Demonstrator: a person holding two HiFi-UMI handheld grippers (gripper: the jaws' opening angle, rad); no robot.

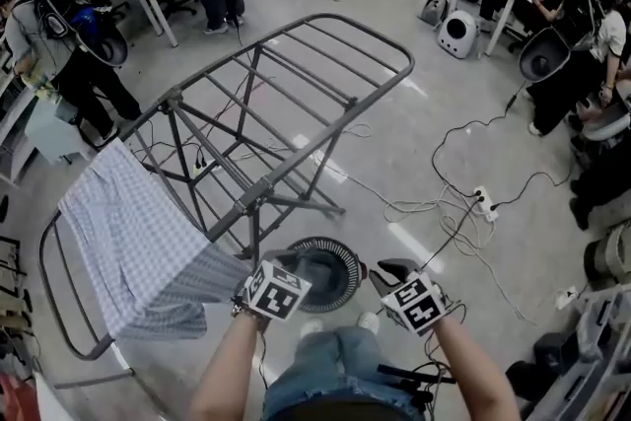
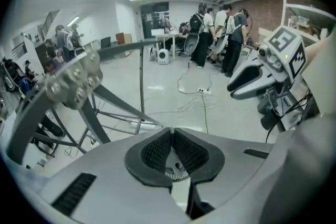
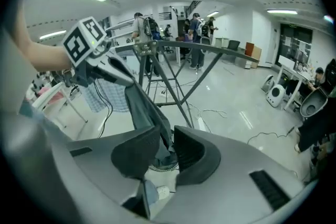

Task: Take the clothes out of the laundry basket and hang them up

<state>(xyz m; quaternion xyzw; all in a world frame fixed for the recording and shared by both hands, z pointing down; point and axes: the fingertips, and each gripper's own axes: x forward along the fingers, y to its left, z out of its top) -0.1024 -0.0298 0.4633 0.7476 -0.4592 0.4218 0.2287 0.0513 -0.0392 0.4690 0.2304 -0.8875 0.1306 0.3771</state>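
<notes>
A dark grey garment (image 3: 142, 107) stretches between my two grippers, above the round black laundry basket (image 1: 347, 253) by my feet. My left gripper (image 1: 292, 263) is shut on the garment's upper end; in its own view the left gripper (image 2: 172, 150) has its pads pressed together. My right gripper (image 3: 167, 152) is shut on the lower part of the garment, which passes between its pads. In the head view the right gripper (image 1: 390, 273) is level with the left one. The grey drying rack (image 1: 296, 104) stands just beyond, with a checked cloth (image 1: 138, 242) draped over its left wing.
Cables and a power strip (image 1: 483, 202) lie on the floor to the right of the rack. People stand at desks along the far left and right. A white round device (image 1: 456, 33) sits at the back right.
</notes>
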